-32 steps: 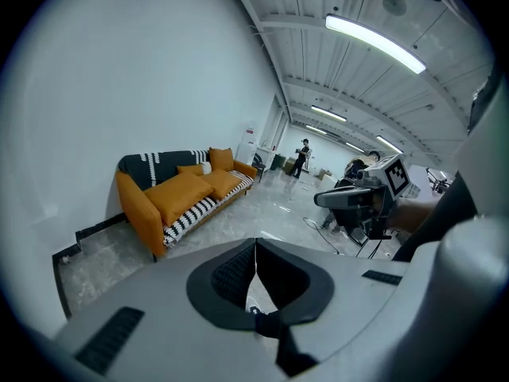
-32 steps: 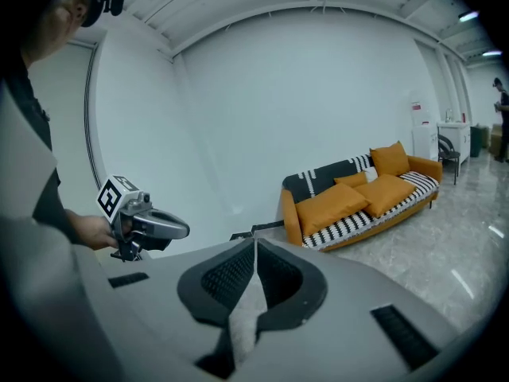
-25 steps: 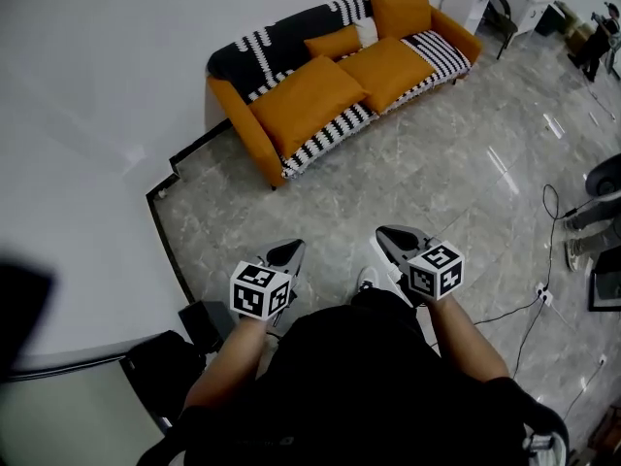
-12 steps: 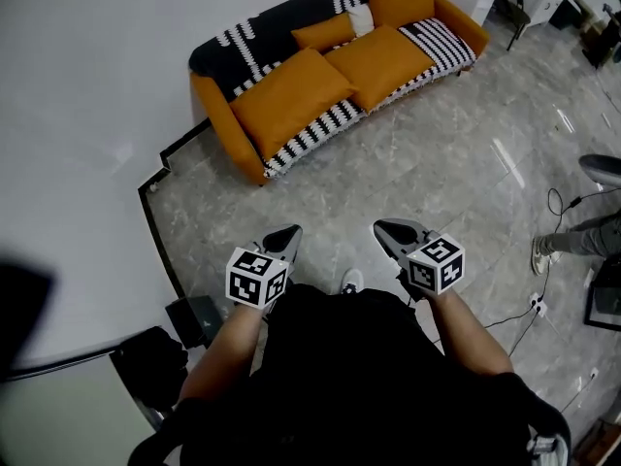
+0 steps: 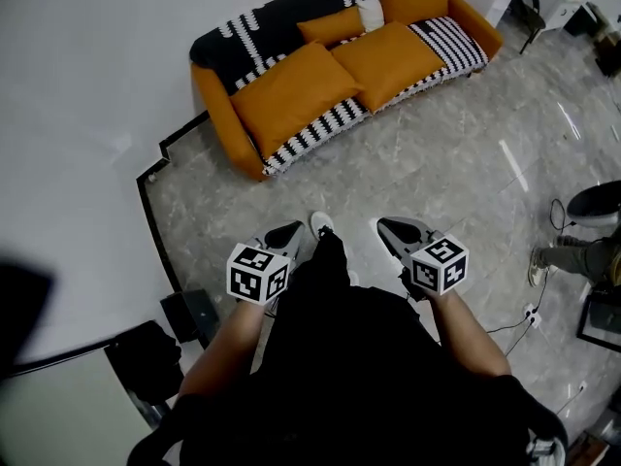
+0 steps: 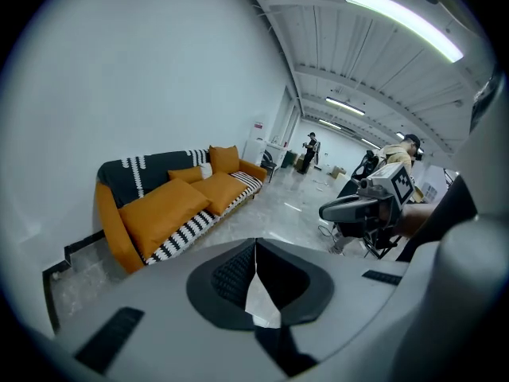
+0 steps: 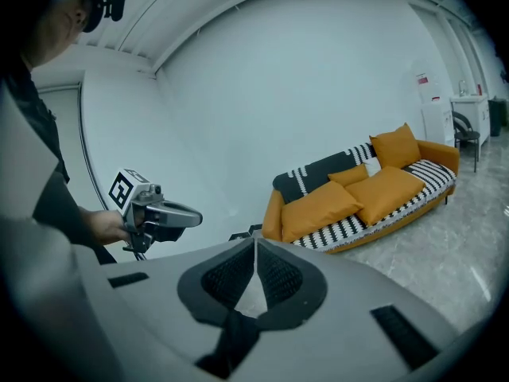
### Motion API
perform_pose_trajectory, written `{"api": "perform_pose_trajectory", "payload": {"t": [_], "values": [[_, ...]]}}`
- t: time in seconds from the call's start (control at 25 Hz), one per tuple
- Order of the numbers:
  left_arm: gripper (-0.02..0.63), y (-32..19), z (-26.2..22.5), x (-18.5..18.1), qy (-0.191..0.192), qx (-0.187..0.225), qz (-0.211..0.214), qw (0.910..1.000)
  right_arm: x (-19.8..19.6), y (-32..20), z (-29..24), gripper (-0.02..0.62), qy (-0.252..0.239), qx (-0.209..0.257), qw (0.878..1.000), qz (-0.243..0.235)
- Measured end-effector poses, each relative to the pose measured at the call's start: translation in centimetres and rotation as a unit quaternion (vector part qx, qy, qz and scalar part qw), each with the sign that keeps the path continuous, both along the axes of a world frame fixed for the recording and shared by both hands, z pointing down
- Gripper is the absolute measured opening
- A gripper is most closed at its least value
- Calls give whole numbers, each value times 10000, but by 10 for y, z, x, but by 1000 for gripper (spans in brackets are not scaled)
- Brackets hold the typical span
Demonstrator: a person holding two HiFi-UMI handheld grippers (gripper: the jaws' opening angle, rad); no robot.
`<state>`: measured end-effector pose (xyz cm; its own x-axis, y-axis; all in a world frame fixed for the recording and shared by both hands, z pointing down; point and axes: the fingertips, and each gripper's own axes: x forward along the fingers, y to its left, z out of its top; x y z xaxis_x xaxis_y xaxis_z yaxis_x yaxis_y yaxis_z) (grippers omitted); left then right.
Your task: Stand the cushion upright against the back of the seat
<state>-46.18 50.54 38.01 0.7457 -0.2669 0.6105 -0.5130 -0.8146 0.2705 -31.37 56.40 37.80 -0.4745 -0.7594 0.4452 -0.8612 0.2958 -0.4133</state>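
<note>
Marble floor (image 5: pixel 437 153), sofa (image 5: pixel 215 105); left gripper (image 5: pixel 287 233), right gripper (image 5: pixel 386 227) fingers closed, empty; ceiling lights (image 6: pixel 402 21) only left gripper view.

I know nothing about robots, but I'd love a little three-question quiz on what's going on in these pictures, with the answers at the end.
1. True or false: the left gripper is holding a cushion.
2. The two big orange cushions lie: A) flat on the seat of the sofa; B) on the floor; C) upright against the wall.
3. Fill in: the fingers of the right gripper are ____ (open or shut).
Key: 1 false, it is shut and empty. 2 A. 3 shut.
</note>
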Motion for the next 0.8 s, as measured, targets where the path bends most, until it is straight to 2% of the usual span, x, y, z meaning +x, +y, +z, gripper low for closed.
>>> {"api": "perform_pose_trajectory", "payload": {"t": [0.2,0.44,0.8], "values": [[17,-35,11,28,88,-134,78,9998,25,-33,4,38,83,-103,9999,105],[17,-116,-1,58,268,-29,53,9996,53,-105,-4,38,223,-186,9995,134],[17,-232,-6,60,310,101,-155,9993,68,-227,-14,38,408,-164,9990,-40]]}}
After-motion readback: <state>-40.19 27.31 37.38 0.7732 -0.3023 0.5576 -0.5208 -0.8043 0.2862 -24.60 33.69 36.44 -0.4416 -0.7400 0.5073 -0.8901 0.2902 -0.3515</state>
